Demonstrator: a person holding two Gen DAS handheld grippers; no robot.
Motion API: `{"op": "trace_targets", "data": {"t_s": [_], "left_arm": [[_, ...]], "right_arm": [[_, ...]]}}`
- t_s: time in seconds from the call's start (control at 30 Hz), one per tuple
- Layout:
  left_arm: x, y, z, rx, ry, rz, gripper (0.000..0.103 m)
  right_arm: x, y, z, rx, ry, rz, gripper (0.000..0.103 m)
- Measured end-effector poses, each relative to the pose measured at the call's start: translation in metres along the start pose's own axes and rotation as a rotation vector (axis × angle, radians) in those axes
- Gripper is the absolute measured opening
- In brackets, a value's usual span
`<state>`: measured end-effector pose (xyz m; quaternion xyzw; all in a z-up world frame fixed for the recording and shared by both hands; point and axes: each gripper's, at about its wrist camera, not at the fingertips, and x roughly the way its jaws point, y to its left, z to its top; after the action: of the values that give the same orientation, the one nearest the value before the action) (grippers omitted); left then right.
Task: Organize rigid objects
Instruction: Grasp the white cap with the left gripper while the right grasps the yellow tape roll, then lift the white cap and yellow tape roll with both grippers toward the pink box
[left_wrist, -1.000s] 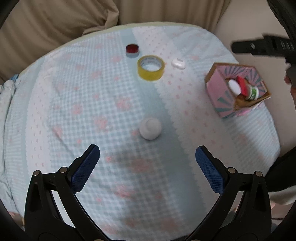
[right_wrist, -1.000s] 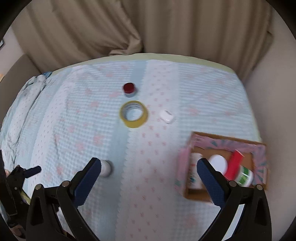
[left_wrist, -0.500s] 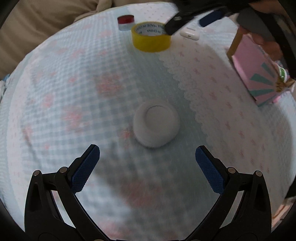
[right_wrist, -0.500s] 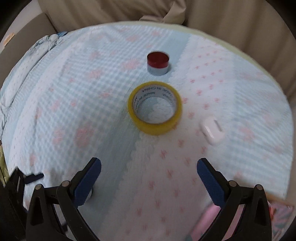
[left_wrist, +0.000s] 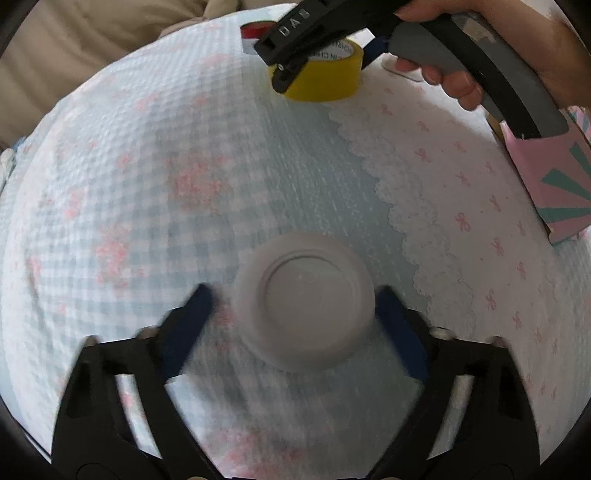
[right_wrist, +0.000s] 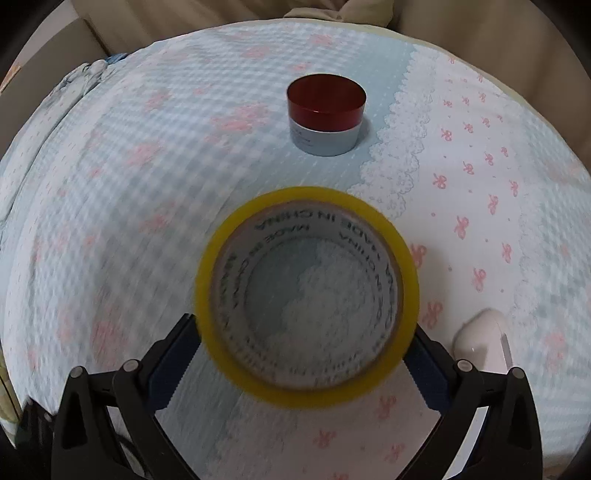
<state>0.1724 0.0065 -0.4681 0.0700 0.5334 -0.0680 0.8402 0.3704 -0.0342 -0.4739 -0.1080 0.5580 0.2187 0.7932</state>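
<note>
A round white jar (left_wrist: 304, 301) stands on the patterned cloth between the fingers of my left gripper (left_wrist: 293, 314). The right pad touches its side; the left pad is a little apart. The jaws are blurred and partly closed. A yellow tape roll (right_wrist: 306, 299) lies flat between the fingers of my right gripper (right_wrist: 303, 354), both pads against its sides. The roll also shows in the left wrist view (left_wrist: 325, 75), with the right gripper around it.
A red-lidded jar (right_wrist: 325, 112) stands beyond the tape. A small white case (right_wrist: 480, 341) lies right of the right gripper. A pink patterned box (left_wrist: 550, 184) sits at the right edge. Beige curtain hangs behind the table.
Both grippers have moved down and forward onto their objects. Their jaws have narrowed from wide open to around the white jar and the tape roll.
</note>
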Motion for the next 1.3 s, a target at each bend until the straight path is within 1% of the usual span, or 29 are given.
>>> {"op": "trace_targets", "data": {"t_s": [0.03,0.07,0.1,0.17,0.2,0.3,0.4,0.53,0.73,0.83,0.93,1.0,1.1,1.17,1.3], "left_arm": [[0.000,0.002,0.001,0.000,-0.006,-0.002,0.076],[0.000,0.000,0.001,0.005,-0.019,-0.001,0.073],[-0.001,-0.001,0.001,0.014,-0.032,-0.004,0.063],[-0.003,-0.003,0.001,0.026,-0.045,0.001,0.055],[-0.003,-0.003,0.002,0.027,-0.047,-0.002,0.055],[-0.004,0.000,0.003,0.014,-0.046,-0.017,0.055],[-0.006,0.001,0.005,0.017,-0.044,-0.019,0.055],[-0.011,0.007,0.006,-0.006,-0.042,-0.025,0.055],[-0.034,0.018,0.012,-0.033,-0.055,-0.026,0.055],[-0.053,0.023,0.018,-0.037,-0.071,-0.022,0.055],[-0.078,0.032,0.028,-0.042,-0.090,-0.026,0.055],[-0.100,0.039,0.033,-0.045,-0.106,-0.032,0.055],[-0.136,0.046,0.038,-0.047,-0.111,-0.044,0.055],[-0.159,0.047,0.036,-0.051,-0.112,-0.048,0.055],[-0.210,0.052,0.042,-0.059,-0.129,-0.066,0.055]], "right_arm": [[0.002,-0.002,0.001,0.010,-0.002,0.002,0.103],[0.004,-0.003,0.003,0.017,-0.005,0.000,0.103],[0.004,-0.004,0.004,0.023,-0.011,-0.005,0.103],[0.004,-0.006,0.007,0.036,-0.029,-0.001,0.101],[0.004,-0.006,0.008,0.038,-0.034,0.006,0.098],[0.003,-0.002,0.007,0.023,-0.041,-0.023,0.098],[0.002,-0.004,0.007,0.028,-0.043,-0.028,0.098],[-0.004,-0.001,0.007,0.028,-0.046,-0.040,0.097],[-0.026,0.005,0.005,0.048,-0.065,-0.032,0.097],[-0.047,0.010,0.005,0.059,-0.082,-0.029,0.097],[-0.075,0.017,0.004,0.074,-0.096,-0.028,0.097],[-0.098,0.024,0.002,0.092,-0.099,-0.042,0.097],[-0.140,0.035,-0.005,0.111,-0.115,-0.044,0.097],[-0.169,0.042,-0.010,0.123,-0.124,-0.046,0.097],[-0.227,0.056,-0.027,0.163,-0.140,-0.045,0.097]]}}
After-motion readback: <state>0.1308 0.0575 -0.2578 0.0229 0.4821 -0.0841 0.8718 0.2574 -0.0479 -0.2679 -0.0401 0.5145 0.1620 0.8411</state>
